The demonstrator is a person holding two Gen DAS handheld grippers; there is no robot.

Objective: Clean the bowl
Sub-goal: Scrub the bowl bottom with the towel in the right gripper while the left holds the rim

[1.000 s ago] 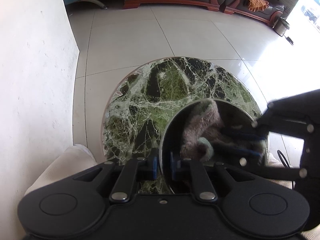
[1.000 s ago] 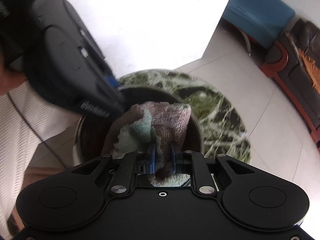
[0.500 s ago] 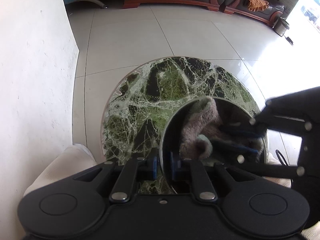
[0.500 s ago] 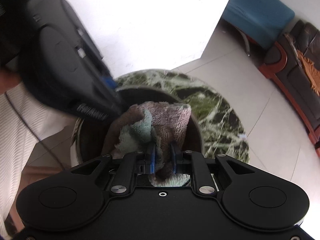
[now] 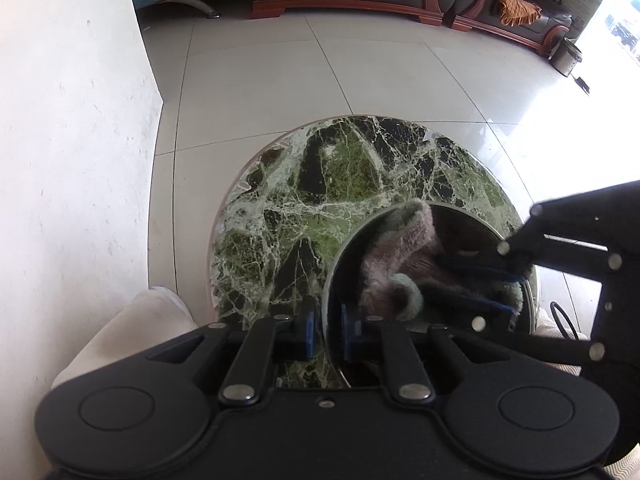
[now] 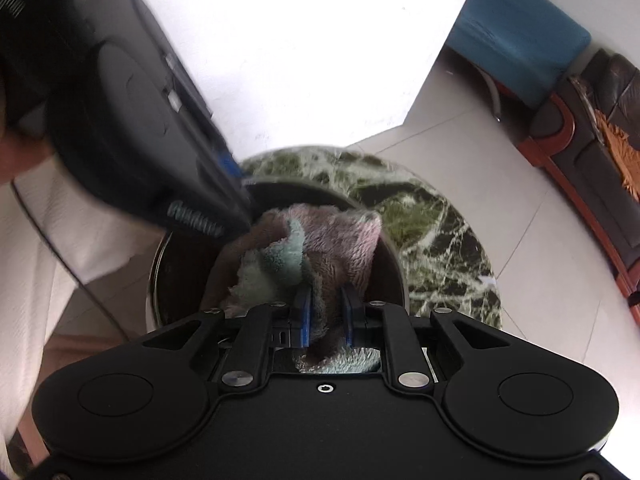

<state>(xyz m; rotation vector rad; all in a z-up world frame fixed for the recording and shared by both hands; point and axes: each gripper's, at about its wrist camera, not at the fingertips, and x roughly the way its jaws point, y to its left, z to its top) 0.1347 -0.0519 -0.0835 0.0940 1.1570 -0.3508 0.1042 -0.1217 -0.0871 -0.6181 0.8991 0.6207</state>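
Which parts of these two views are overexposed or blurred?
Left wrist view: the window side at far right is blown out, glare spreading over the floor tiles; the cloth in the bowl is slightly soft. Right wrist view: the wall is washed white; the left hand-held gripper is motion-smeared.

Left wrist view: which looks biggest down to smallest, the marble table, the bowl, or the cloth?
1. Marble table, clearly largest.
2. Bowl, though it sits nearer the camera, which flatters it.
3. Cloth, bunched inside the bowl, smallest.
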